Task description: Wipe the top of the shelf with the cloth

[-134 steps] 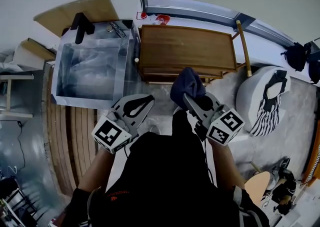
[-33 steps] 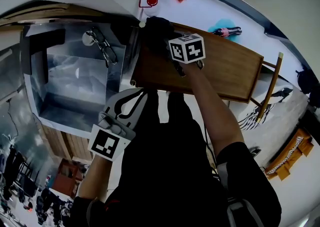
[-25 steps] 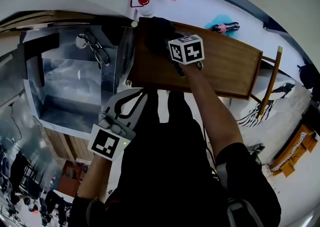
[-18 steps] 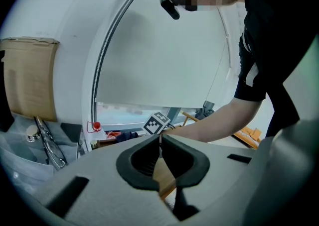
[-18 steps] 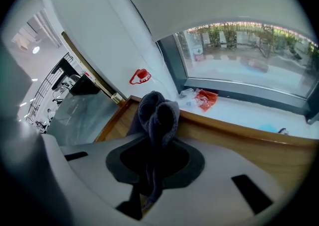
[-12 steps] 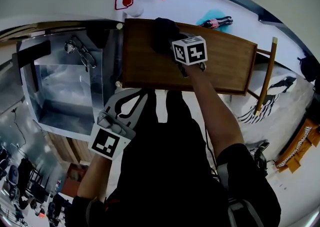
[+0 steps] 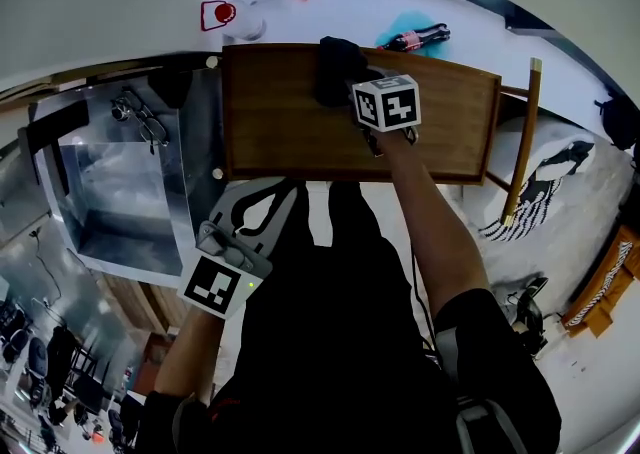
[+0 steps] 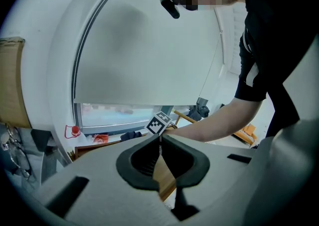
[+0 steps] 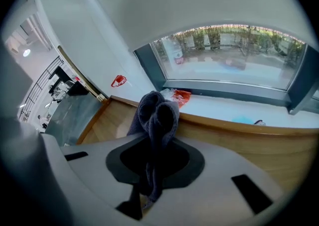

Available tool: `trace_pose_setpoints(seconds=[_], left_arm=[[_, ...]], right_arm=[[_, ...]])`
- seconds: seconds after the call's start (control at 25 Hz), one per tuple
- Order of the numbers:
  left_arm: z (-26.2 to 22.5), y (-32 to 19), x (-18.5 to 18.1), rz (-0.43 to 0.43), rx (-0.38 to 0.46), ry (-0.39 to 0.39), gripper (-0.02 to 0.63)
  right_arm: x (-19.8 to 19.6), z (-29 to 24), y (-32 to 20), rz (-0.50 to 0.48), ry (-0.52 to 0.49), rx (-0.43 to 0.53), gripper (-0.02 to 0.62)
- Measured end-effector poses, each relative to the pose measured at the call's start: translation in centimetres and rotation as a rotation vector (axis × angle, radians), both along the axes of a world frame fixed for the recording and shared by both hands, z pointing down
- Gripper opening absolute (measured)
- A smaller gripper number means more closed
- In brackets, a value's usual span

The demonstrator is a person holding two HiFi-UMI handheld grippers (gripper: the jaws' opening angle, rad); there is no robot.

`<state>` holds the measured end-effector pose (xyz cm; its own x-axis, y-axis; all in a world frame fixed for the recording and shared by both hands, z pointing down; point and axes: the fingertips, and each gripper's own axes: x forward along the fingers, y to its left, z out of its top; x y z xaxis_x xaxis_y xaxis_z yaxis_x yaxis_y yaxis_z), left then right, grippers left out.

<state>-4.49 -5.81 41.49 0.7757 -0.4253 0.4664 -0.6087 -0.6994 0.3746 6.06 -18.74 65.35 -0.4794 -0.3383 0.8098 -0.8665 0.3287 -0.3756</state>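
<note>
Your right gripper [image 7: 352, 82] is clamped on the dark cloth [image 7: 338, 64], which is bunched up on the shelf top [image 7: 280, 112] right by its far edge, roughly mid-length. The top's long axis runs left-right, so there's bare wood on both sides of the cloth and toward you. Your left gripper [image 7: 262, 214] has its jaws together on nothing, down by your body, so the right one's nearer.
</note>
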Motion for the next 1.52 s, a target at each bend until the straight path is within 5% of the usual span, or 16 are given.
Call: trace_pose_setpoints(seconds=[1.52], left_arm=[[-1.1,1.0,17.1,0.177,0.028,0.008,0.032]], right_arm=[[25.1,-0.8,4.0,0.254,0.116,0.014,0.051]])
